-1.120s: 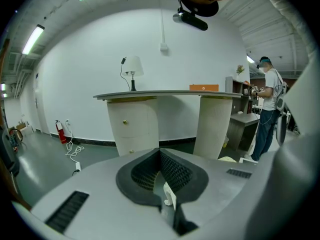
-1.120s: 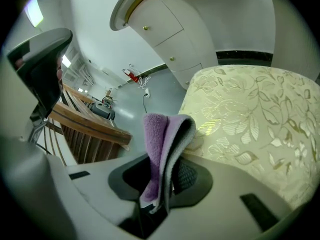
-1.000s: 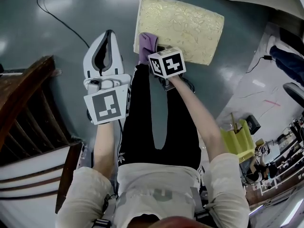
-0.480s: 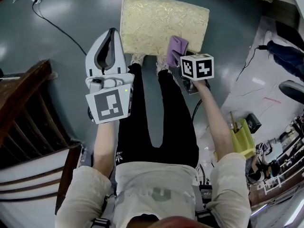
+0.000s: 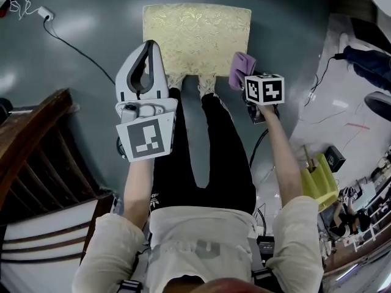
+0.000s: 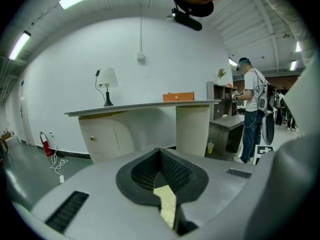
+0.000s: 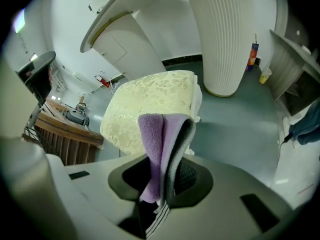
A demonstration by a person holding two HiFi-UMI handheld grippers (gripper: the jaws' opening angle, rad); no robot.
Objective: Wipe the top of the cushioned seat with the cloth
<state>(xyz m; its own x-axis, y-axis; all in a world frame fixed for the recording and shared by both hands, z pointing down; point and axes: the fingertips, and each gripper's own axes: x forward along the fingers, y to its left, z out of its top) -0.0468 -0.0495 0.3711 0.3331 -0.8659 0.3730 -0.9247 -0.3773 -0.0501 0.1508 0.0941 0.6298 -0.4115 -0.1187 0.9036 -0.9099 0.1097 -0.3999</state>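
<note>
Grey shiny floor point(image 5: 91, 47) under a cushioned seat point(image 5: 197, 35), with the cloth point(image 5: 242, 72) held at its near right corner.

The right claw point(image 7: 161, 196) is closed tight on the folded purple cloth; whether the cloth touches the yellow patterned top I cannot tell. I think the wipe goes best with the cloth pressed flat and drawn in long overlapping strokes over the whole top, hard jaws kept off the fabric. The left claw point(image 5: 146, 47) is empty, jaws almost together, near the seat's left front corner. Around stand a white counter point(image 6: 145, 106) with a lamp point(image 6: 107, 81), dark wooden slats point(image 5: 36, 139), and a cable point(image 5: 73, 26).
</note>
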